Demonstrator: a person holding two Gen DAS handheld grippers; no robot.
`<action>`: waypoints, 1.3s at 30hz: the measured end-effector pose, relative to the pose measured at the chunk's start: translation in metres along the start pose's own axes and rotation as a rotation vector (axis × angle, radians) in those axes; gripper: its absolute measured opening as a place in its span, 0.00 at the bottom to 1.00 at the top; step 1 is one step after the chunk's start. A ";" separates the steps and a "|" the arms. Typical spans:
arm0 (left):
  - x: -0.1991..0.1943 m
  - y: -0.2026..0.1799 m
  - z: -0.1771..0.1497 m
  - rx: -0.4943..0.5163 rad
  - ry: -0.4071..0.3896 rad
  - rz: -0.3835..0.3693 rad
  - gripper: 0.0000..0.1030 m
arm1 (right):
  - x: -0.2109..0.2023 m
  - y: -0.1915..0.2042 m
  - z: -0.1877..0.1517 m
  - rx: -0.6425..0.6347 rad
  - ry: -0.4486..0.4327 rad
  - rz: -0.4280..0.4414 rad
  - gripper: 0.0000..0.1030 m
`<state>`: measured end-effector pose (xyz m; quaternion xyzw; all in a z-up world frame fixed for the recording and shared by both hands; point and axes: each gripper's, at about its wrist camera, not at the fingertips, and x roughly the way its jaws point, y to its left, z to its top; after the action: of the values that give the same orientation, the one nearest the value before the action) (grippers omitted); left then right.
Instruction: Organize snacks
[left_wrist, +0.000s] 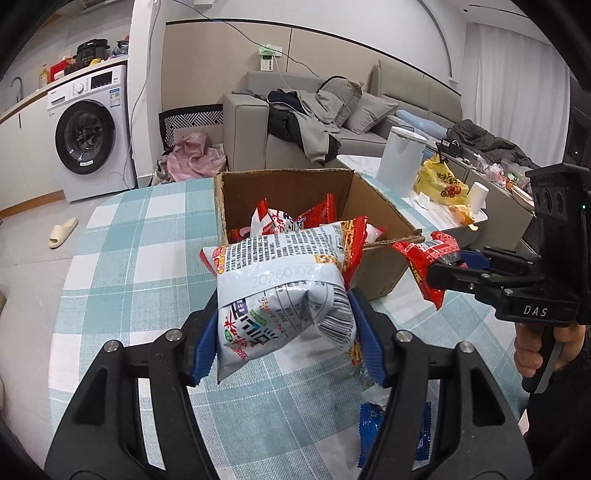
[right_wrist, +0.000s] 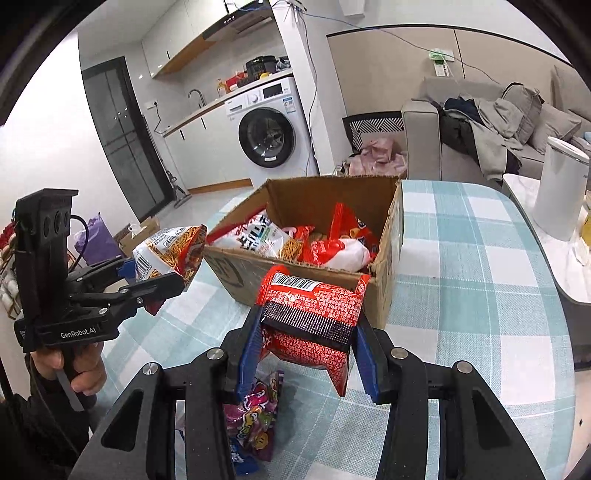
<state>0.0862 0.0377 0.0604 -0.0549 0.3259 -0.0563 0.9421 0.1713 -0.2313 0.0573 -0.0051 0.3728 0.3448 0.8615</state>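
Note:
An open cardboard box (left_wrist: 369, 199) (right_wrist: 314, 192) holding several snack packets stands on the checked tablecloth. My left gripper (left_wrist: 284, 339) (right_wrist: 155, 273) is shut on a white and red snack bag (left_wrist: 280, 280) (right_wrist: 166, 251), held above the table just in front of the box. My right gripper (right_wrist: 306, 350) (left_wrist: 443, 266) is shut on a red snack packet (right_wrist: 314, 310) (left_wrist: 424, 258), held at the box's near corner. A blue packet (left_wrist: 373, 424) and a purple candy packet (right_wrist: 255, 417) lie on the table under the grippers.
A white kettle (left_wrist: 400, 158) (right_wrist: 557, 188) and a yellow bag (left_wrist: 443, 184) stand on the side table to the right. A sofa with clothes (left_wrist: 314, 114) and a washing machine (left_wrist: 92, 136) are behind the table.

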 end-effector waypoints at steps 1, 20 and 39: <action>-0.002 -0.001 0.001 -0.003 -0.007 0.002 0.60 | -0.002 0.000 0.000 0.002 -0.008 -0.001 0.45; -0.024 0.002 0.024 -0.026 -0.085 0.039 0.60 | -0.022 -0.005 0.023 0.070 -0.108 -0.011 0.45; -0.011 0.015 0.061 -0.058 -0.116 0.051 0.60 | -0.013 -0.009 0.047 0.094 -0.128 -0.046 0.45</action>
<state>0.1171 0.0578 0.1127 -0.0772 0.2735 -0.0195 0.9586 0.2002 -0.2331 0.0971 0.0490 0.3326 0.3068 0.8904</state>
